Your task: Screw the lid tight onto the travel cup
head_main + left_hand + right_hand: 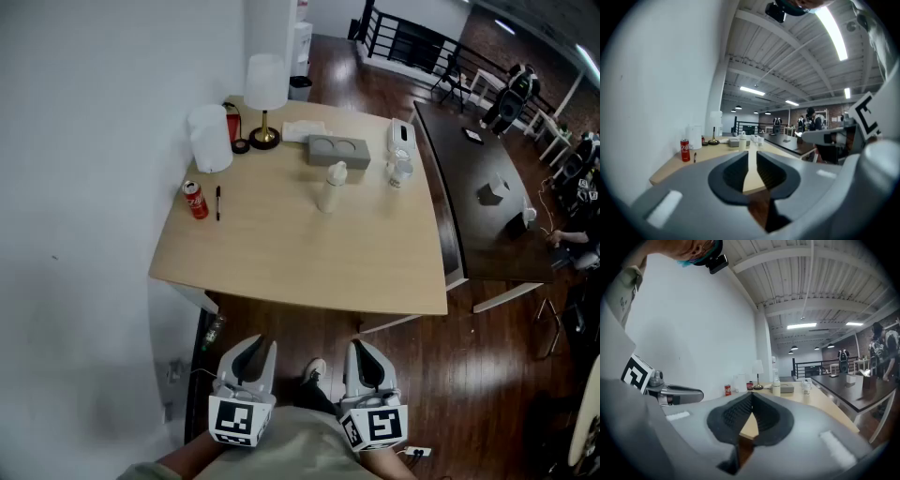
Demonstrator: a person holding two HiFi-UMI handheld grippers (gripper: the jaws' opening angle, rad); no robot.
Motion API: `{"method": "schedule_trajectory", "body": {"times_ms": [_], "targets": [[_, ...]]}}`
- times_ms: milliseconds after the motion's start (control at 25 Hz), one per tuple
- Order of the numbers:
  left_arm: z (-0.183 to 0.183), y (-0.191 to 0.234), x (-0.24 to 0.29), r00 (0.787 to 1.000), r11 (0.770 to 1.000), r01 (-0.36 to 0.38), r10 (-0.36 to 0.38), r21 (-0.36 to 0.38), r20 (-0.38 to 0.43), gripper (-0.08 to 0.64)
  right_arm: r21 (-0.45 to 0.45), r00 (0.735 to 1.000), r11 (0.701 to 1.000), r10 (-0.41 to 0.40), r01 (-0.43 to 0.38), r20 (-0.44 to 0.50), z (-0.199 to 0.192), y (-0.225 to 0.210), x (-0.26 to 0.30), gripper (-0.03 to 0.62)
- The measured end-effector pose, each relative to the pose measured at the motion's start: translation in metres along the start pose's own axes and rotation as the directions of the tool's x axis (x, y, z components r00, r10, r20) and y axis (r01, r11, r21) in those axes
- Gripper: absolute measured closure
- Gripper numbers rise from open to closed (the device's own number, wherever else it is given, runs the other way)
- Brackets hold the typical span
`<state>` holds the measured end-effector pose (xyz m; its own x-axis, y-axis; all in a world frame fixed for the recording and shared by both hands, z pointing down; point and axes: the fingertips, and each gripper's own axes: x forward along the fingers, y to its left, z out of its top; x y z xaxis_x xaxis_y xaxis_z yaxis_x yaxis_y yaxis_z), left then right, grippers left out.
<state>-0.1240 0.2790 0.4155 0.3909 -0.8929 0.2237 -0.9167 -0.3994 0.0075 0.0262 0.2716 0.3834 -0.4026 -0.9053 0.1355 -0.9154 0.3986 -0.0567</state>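
Note:
The white travel cup (331, 187) stands upright near the middle of the light wooden table (281, 262), with its lid sitting on top. It shows small and far off in the left gripper view (742, 140) and the right gripper view (776, 387). Both grippers are held low by the person's body, short of the table's front edge and far from the cup. My left gripper (258, 349) (752, 157) has a narrow gap between its jaws and holds nothing. My right gripper (361, 349) (752, 397) is shut and empty, its tips touching.
On the table are a red can (195, 200), a pen (217, 202), a white jug (210, 139), a lamp (265, 94), a grey block with two round hollows (337, 150) and a small clear cup (399, 173). A dark table (478, 187) stands to the right.

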Motion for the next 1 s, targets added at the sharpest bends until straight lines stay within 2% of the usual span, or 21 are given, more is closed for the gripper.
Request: {"method": "schedule_trajectory", "body": {"times_ms": [280, 520, 720, 1000], "targets": [[0.031, -0.028, 0.085, 0.999, 0.999, -0.034, 0.033, 0.027, 0.012, 0.462, -0.01, 0.997, 0.997, 0.071, -0.071, 0.019, 0.018, -0.081, 0.051, 0.594], [0.044, -0.037, 0.139, 0.999, 0.999, -0.048, 0.048, 0.018, -0.001, 0.393, -0.046, 0.985, 0.985, 0.167, -0.165, 0.035, 0.034, -0.122, 0.085, 0.594], [0.046, -0.03, 0.18, 0.999, 1.0, -0.018, 0.019, 0.023, -0.029, 0.319, -0.045, 0.977, 0.978, 0.208, -0.206, 0.052, 0.046, -0.141, 0.109, 0.591], [0.047, 0.005, 0.251, 0.997, 0.997, 0.067, -0.066, 0.029, -0.038, 0.281, -0.072, 0.98, 0.979, 0.195, -0.193, 0.029, 0.061, -0.151, 0.154, 0.543]]}}
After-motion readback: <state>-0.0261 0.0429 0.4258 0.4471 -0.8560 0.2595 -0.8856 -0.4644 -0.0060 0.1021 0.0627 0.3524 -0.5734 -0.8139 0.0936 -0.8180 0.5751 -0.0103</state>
